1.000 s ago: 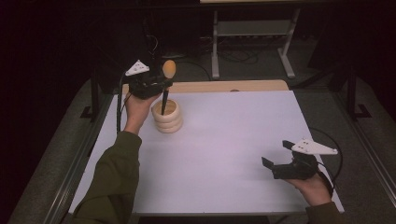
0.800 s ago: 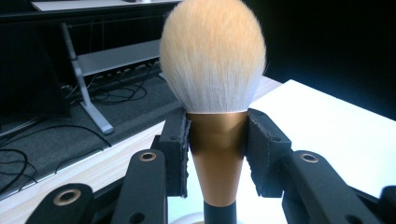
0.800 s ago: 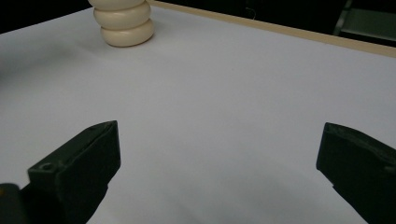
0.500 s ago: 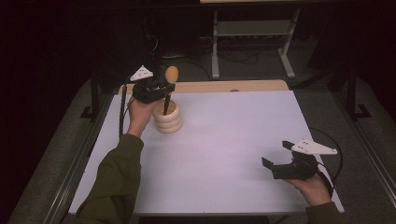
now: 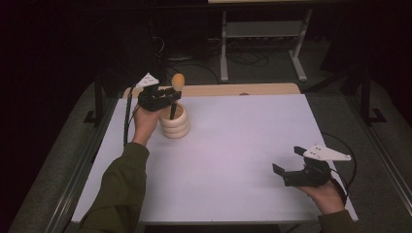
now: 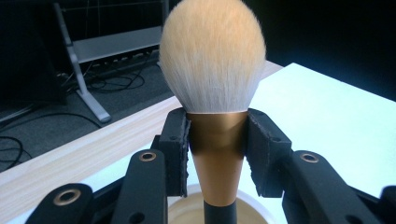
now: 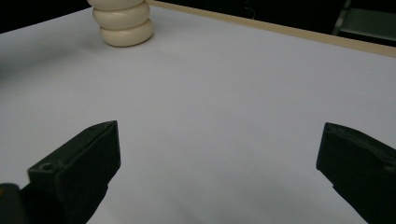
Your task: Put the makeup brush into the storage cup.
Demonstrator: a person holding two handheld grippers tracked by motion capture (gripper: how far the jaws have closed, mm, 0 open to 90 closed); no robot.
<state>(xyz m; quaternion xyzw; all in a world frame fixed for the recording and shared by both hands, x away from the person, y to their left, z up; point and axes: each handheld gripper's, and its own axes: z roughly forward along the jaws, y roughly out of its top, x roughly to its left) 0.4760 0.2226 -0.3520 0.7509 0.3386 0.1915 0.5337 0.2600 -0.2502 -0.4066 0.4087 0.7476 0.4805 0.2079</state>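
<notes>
Setting: a dim room; a white bench (image 5: 233, 160) with a pale wooden strip along its far edge, a metal stand on the floor beyond.
Holder: a cream ribbed holder (image 5: 175, 124) stands near the far left corner of the bench.
Brush: a makeup brush (image 5: 175, 94) stands upright, peach bristles up, dark handle end inside the holder's mouth.
Left tongs: the left tongs (image 6: 217, 140) are clamped on the brush's copper collar, just under the bristles.
Change: over the last second the brush has come down from above the holder into it; I judge the placing nearly done, with only the release left.
Right tongs: the right tongs (image 5: 286, 171) hover near the near right corner, spread wide, holding nothing.
</notes>
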